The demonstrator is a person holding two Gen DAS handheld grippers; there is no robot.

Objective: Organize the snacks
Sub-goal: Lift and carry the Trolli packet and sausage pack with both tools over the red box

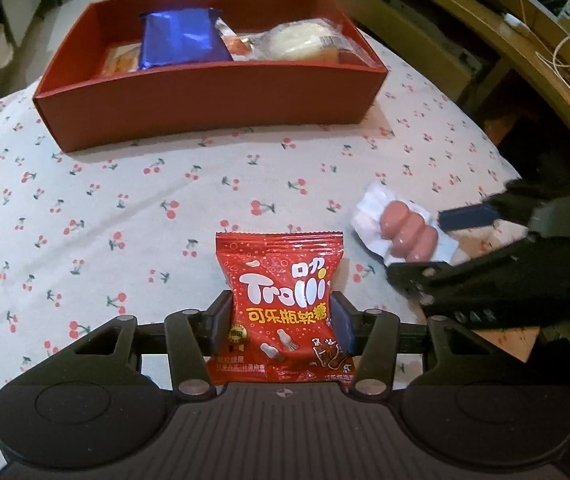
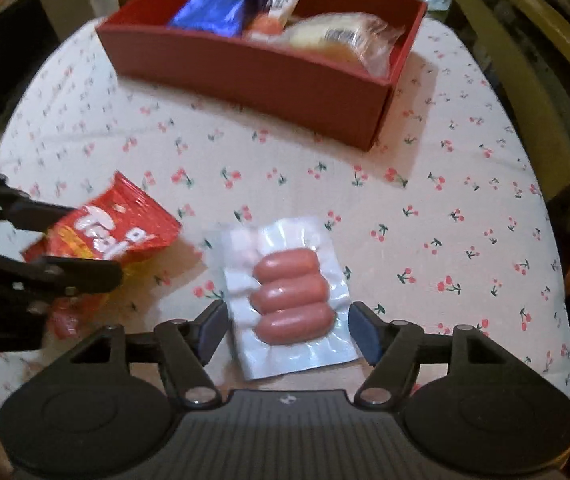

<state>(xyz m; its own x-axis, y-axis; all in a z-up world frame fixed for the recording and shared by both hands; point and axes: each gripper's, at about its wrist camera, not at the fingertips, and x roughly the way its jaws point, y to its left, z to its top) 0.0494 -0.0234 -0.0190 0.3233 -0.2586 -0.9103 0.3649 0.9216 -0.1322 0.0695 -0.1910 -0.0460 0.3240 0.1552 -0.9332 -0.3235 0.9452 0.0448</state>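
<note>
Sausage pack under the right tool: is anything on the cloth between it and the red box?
Nothing visible. The sausage pack lies between the right tool's open jaws, and only bare cherry-print cloth separates it from the red box. The Trolli bag, held by the left tool, sits off to the side.

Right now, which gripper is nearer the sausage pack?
Right. The right gripper straddles the sausage pack, open pads on either side. The left gripper is off to the side, shut on the Trolli bag.

A cherry-print tablecloth (image 1: 125, 184) covers the table, with white cables (image 1: 565, 64) on wooden furniture (image 1: 445, 12) behind.
</note>
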